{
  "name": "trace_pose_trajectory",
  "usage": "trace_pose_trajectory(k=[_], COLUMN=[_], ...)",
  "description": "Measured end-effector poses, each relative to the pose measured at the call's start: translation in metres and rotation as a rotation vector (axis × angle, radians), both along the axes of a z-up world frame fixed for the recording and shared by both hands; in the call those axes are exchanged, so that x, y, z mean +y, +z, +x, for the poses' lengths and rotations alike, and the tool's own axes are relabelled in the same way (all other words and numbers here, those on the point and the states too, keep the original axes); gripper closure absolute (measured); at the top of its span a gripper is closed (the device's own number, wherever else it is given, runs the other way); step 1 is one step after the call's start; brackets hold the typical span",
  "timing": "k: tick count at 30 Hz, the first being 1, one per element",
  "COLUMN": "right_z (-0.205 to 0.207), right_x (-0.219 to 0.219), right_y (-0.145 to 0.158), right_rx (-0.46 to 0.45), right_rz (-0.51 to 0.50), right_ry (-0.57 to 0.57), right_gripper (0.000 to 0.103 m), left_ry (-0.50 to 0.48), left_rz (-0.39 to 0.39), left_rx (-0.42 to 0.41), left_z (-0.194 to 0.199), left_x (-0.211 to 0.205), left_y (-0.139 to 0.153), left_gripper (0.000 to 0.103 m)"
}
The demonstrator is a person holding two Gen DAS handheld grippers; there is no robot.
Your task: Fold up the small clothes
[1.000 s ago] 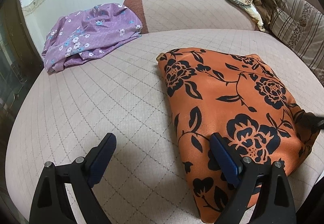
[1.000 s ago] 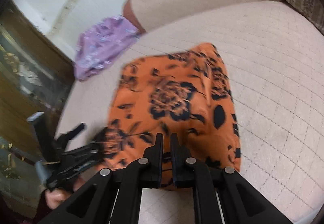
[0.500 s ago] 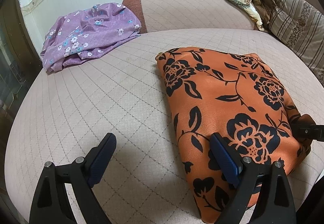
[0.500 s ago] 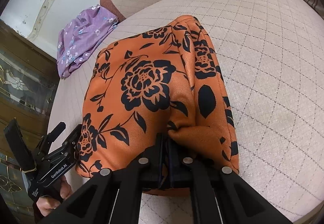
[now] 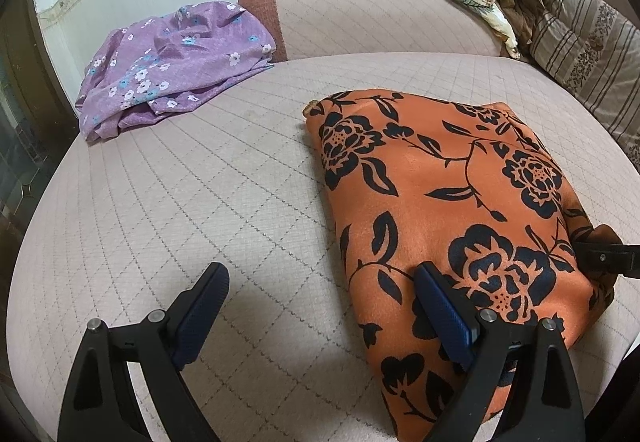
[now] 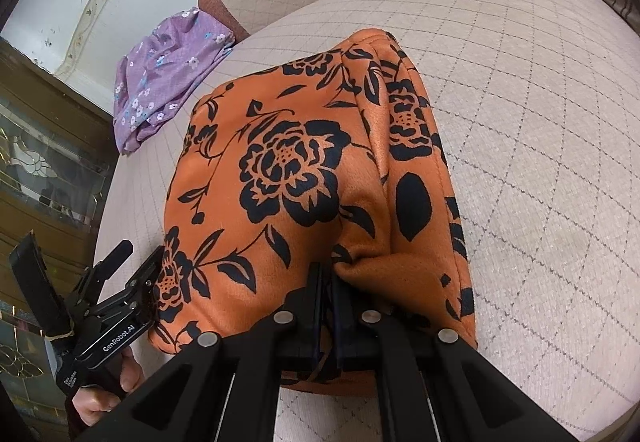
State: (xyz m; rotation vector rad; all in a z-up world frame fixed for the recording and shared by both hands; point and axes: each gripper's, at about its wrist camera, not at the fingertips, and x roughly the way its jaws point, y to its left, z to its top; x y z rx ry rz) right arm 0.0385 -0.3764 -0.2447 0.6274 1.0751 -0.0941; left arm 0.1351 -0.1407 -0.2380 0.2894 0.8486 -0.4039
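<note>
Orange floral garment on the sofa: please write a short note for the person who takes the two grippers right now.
Left gripper: open, holding nothing, its right finger over the near left edge of the orange black-flowered garment.
Right gripper: shut on the garment's near edge, where the cloth bunches up.
The garment lies as a folded, thick rectangle on the beige quilted sofa seat.
A purple flowered cloth lies crumpled at the seat's far left, not folded.
Done: orange garment seems mostly folded.
Left: probably finish or release it, then fold the purple cloth.
</note>
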Motion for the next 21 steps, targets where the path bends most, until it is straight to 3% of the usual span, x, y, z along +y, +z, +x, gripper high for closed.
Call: trace_pose_trajectory(k=[17, 21], right_z=[0.009, 0.013], right_x=[0.003, 0.003], right_y=[0.004, 0.024], right_rx=[0.013, -0.074], right_rz=[-0.026, -0.054], right_ry=[0.010, 0.010], right_gripper=[0.096, 0.096], left_ry=[-0.007, -0.010], left_rz=[0.000, 0.000], left_rx=[0.028, 0.032], left_z=[0.007, 0.009], left_x=[-0.002, -0.004], left_y=[0.001, 0.001], left_gripper=[0.009, 0.009])
